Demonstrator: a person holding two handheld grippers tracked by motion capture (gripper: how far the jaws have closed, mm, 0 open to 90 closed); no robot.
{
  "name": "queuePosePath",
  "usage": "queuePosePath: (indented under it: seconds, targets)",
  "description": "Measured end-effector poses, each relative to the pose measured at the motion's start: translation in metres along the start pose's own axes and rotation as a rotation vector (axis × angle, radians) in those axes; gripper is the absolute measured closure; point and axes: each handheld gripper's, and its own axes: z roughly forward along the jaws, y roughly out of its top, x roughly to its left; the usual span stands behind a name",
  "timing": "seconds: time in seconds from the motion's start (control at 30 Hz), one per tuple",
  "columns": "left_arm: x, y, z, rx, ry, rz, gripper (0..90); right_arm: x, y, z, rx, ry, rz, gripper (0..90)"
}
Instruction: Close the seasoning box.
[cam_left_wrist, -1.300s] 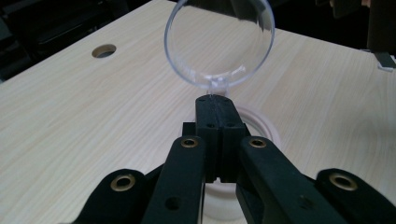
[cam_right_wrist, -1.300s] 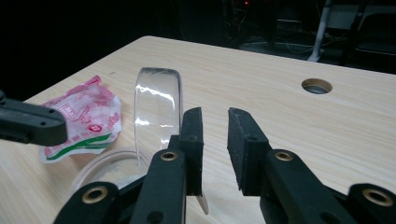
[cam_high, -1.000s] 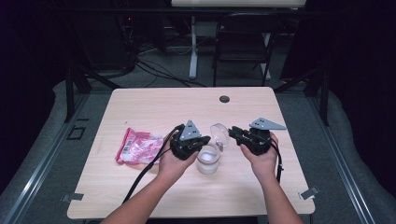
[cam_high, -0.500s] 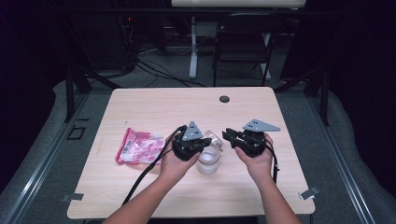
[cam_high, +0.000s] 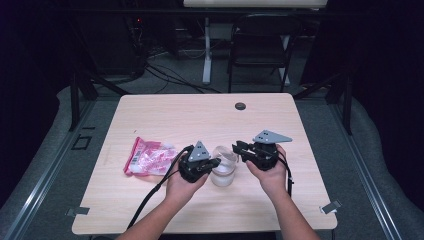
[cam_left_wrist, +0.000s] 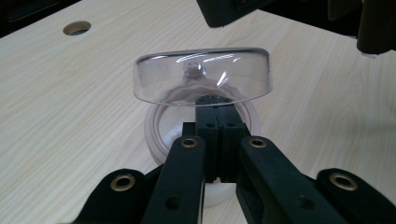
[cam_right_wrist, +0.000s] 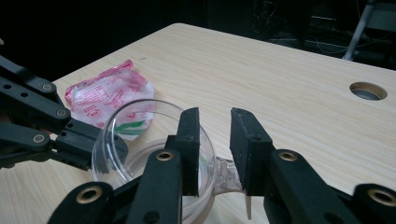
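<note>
Lid (cam_left_wrist: 201, 77), clear plastic, pinched at its rim by the left gripper (cam_left_wrist: 215, 112) and tilted above the round container (cam_high: 223, 172) at mid-table. Right gripper (cam_right_wrist: 215, 149): jaws just opening, nothing pressed between them, beside the container's tab. Left hand has lowered since a second ago, so closing seems near.

I see a dark room: grey carpeted floor (cam_high: 60, 115), black folding metal chair (cam_high: 260, 47), tangled black cables (cam_high: 165, 75) beyond the pale wooden table (cam_high: 200, 115).
</note>
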Motion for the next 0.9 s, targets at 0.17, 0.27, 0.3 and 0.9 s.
queuePosePath:
  seconds: [0.17,0.27,0.3,0.9]
  targets:
    - [0.0,-0.007,-0.001,0.008,0.002,-0.004,90.0,0.0,-0.001,0.001,-0.002,0.001,0.005,73.2]
    - [-0.001,-0.01,-0.002,0.013,0.004,-0.007,90.0,0.0,-0.001,0.001,-0.003,0.0,0.005,73.2]
    - [-0.001,-0.011,-0.002,0.01,0.004,-0.007,90.0,0.0,-0.001,0.0,-0.003,0.0,0.005,73.1]
    - [0.008,-0.031,-0.014,0.04,0.035,-0.019,89.4,-0.001,0.0,-0.001,-0.003,-0.004,0.004,72.3]
